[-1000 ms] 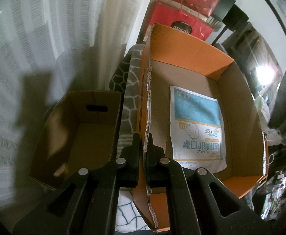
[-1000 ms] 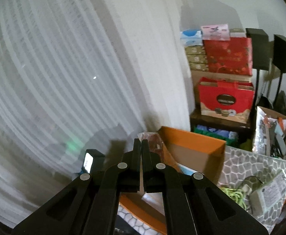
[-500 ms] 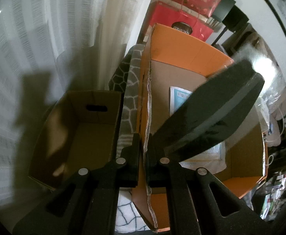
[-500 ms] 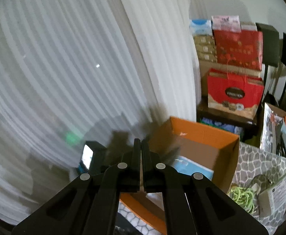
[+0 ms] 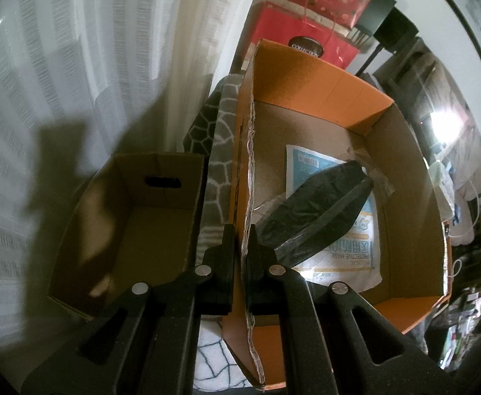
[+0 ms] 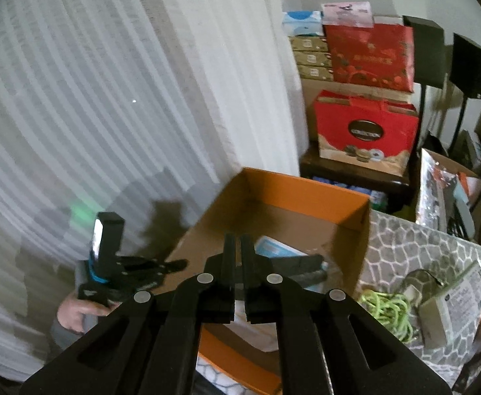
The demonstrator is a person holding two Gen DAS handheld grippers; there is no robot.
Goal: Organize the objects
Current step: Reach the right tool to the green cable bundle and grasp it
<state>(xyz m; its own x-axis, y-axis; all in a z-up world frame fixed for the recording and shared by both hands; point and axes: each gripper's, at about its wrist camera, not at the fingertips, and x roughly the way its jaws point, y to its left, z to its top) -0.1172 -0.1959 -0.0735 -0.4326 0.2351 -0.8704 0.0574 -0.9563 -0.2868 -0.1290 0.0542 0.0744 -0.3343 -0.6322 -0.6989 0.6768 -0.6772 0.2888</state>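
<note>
Orange box (image 5: pixel 306 75) wall pinched by left tongs (image 5: pixel 240 243); black packet (image 5: pixel 316 210) probably inside.
</note>
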